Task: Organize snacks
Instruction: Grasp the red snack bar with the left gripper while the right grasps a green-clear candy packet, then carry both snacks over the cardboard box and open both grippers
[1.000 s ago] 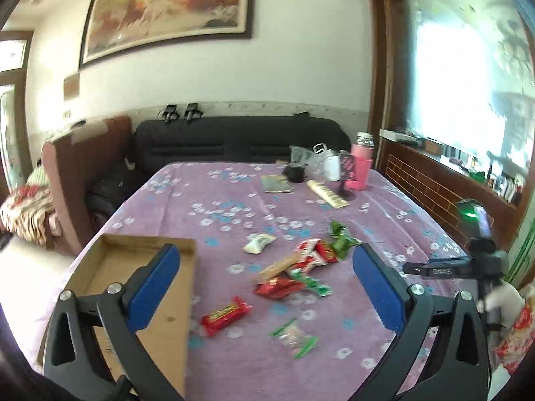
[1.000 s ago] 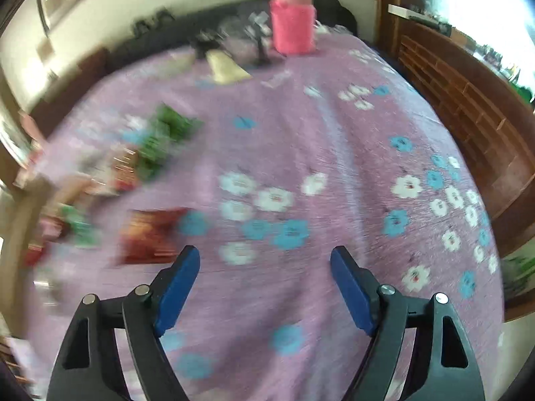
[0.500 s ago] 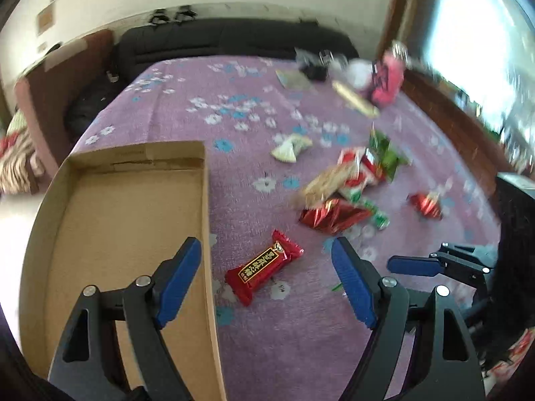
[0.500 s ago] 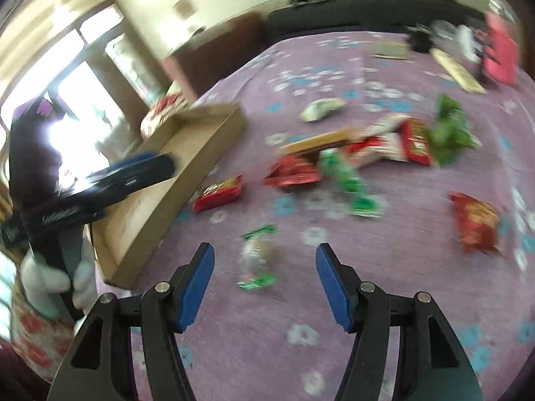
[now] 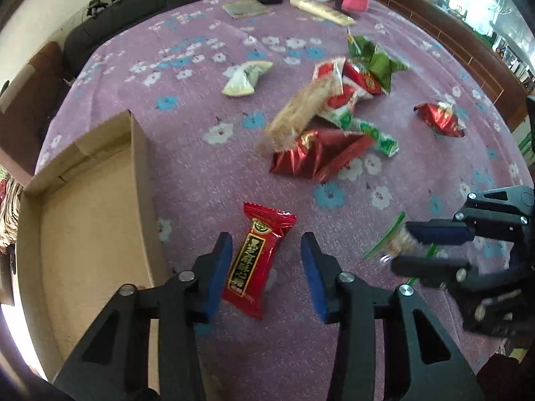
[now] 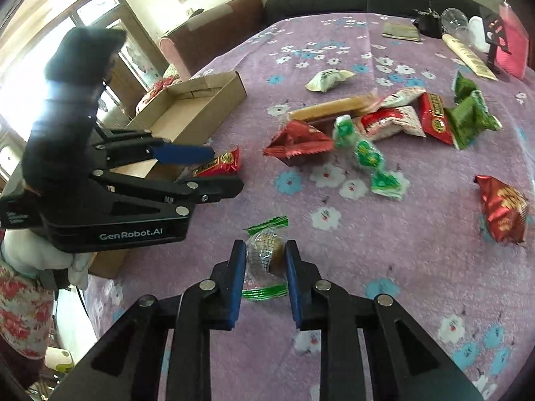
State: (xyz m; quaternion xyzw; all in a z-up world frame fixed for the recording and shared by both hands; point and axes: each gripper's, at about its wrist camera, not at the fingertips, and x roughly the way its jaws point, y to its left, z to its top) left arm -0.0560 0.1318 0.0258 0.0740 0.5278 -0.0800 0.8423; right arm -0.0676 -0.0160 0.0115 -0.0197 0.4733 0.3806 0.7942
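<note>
Two claws: left (image 5: pixel 265 260) agape astride half-hidden red candy (image 5: pixel 257 260), right (image 6: pixel 262 269) clenched around blurred green-trimmed snack (image 6: pixel 265 257).

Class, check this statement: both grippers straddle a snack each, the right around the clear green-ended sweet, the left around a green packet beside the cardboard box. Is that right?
Not quite. The left gripper straddles a red packet, not a green one, as the left wrist view shows. The rest holds: right gripper around the clear green-ended sweet, cardboard box alongside.
</note>
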